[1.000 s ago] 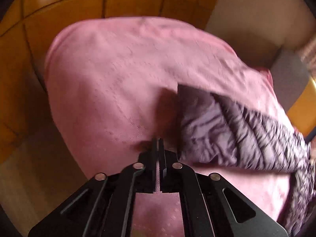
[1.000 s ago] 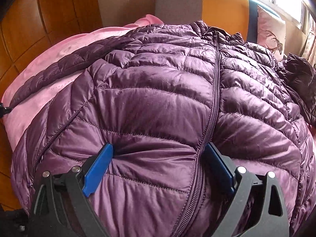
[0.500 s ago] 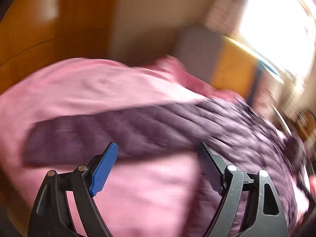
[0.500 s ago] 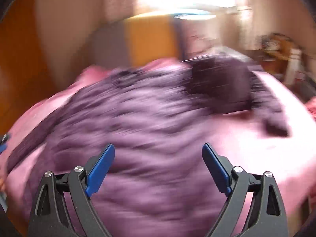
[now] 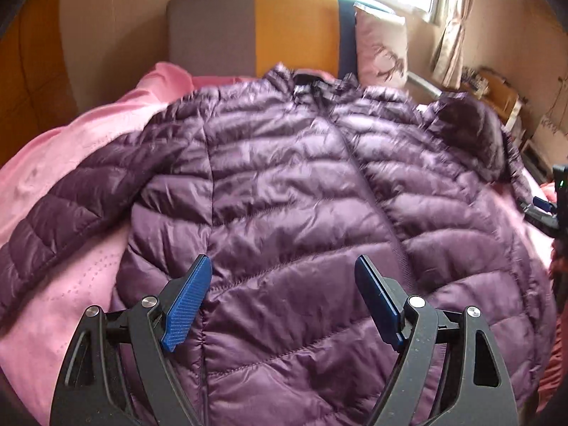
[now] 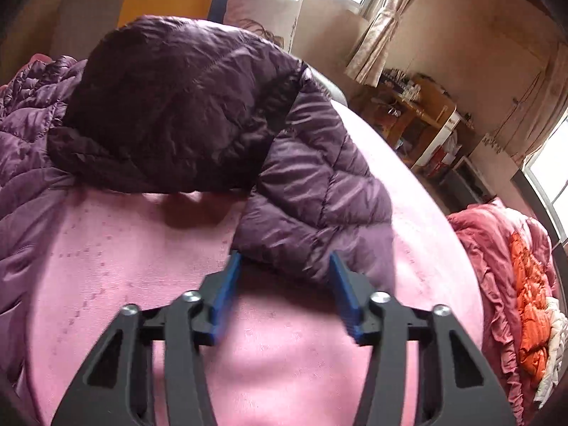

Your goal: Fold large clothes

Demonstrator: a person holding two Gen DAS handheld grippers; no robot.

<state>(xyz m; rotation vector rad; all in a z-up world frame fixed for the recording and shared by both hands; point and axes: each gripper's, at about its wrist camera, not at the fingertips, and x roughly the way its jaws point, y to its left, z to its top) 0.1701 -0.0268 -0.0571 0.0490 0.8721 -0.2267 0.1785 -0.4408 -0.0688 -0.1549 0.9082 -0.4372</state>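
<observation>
A purple quilted puffer jacket lies front up on a pink bedspread, zipper running down its middle. Its left sleeve stretches out to the left. My left gripper is open and empty above the jacket's lower front. In the right wrist view the other sleeve is bent over the bedspread, and my right gripper is open with the sleeve's cuff edge just between its fingertips. The right gripper also shows in the left wrist view at the far right.
A grey, yellow and blue headboard and a pink pillow stand at the bed's head. A red and orange pile of bedding lies at the bed's right side. A cluttered wooden shelf stands by the curtained window.
My left gripper opened, letting go of the pink bedspread, and swung up over the jacket front. My right gripper, open throughout, swung right from the jacket's hem to the right sleeve cuff.
</observation>
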